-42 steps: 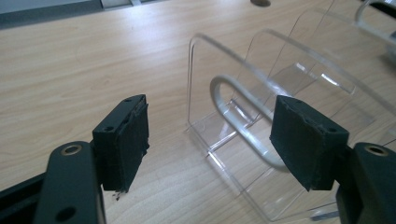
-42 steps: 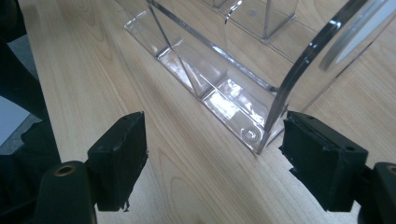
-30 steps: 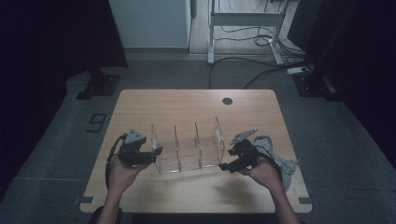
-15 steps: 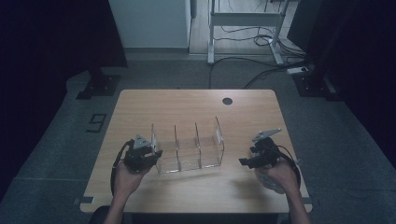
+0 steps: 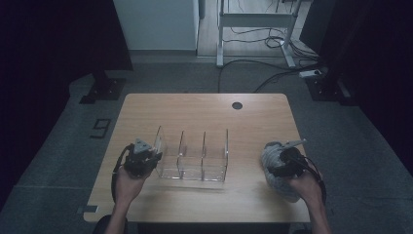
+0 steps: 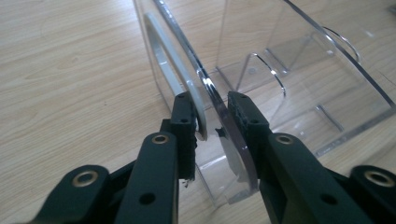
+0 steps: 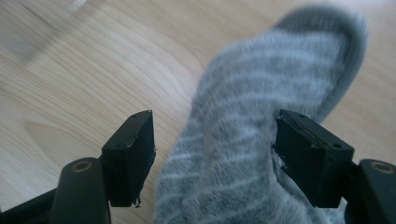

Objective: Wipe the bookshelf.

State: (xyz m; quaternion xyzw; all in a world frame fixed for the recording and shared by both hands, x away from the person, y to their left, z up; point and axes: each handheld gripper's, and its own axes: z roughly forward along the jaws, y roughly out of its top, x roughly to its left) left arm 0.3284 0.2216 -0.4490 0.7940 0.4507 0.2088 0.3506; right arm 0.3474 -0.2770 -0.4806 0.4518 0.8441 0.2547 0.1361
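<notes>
Clear acrylic makes up the organizer point(image 5: 192, 156) we see near the middle of the wooden table point(image 5: 204, 109), an open rack with 3 compartments set off by upright dividers. Our left gripper point(image 5: 141, 158) sits at its left end, and in the left gripper view the organizer's point(image 6: 261, 70) end wall passes between the 2 black jaws of the left gripper point(image 6: 212, 114), which are drawn close on either side of that thin pane; the right jaw looks pressed to it, while a sliver of gap may remain at the left one, so we read this as a pinch on the wall.

Well apart to the right, near the table's right edge, lies a grey striped sock point(image 5: 275, 168). Our right gripper point(image 5: 285, 161) hangs over it, held by the right hand point(image 5: 307, 185). In the right gripper view its jaws are spread wide, the right gripper point(image 7: 215, 144) straddling the sock point(image 7: 252, 135), with the right jaw touching the knit and the left jaw standing clear. That view is blurred.
</notes>
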